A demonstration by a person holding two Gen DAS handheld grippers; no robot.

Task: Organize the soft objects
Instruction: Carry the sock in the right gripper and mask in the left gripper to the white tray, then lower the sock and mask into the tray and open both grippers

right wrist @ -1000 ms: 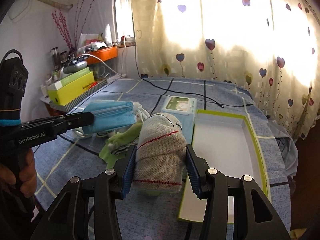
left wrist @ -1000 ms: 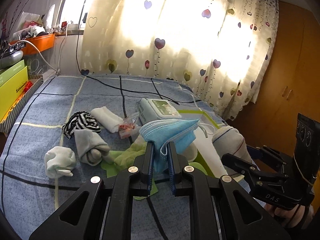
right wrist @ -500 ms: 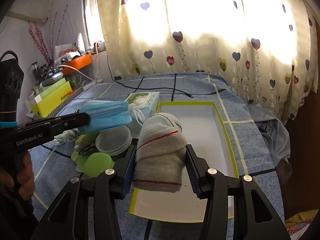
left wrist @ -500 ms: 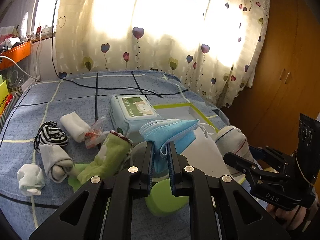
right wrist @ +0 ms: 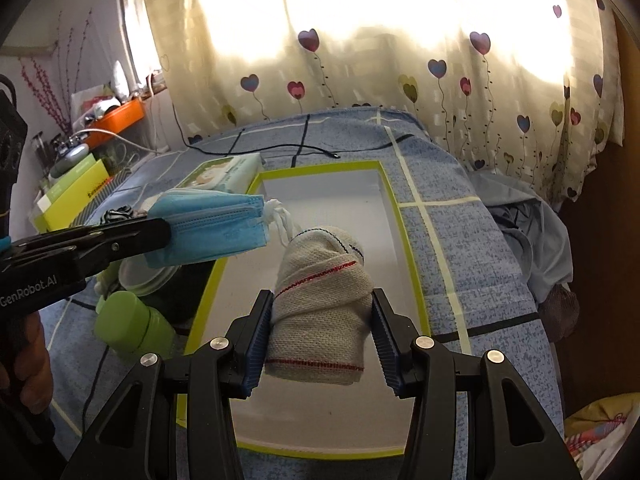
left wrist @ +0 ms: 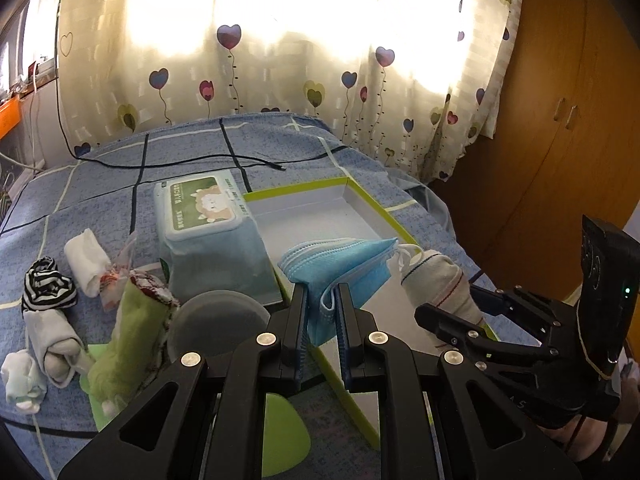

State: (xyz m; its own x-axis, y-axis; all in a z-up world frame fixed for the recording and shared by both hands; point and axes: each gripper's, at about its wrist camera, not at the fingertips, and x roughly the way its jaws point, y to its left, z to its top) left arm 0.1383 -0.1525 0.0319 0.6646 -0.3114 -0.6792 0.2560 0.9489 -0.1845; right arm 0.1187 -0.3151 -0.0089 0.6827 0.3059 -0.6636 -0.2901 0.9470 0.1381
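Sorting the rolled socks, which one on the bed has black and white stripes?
The black-and-white striped sock roll at the far left; its neighbours are plain white or grey.

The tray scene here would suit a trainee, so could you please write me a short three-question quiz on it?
1. True or false: the left gripper is shut on the blue mask.
2. What does the right gripper hold? A) wipes pack B) rolled sock C) striped sock
3. Fill in: the inside of the green-rimmed tray is ____ of items.

Key: 1 true. 2 B, the rolled sock, held above the tray. 3 empty.
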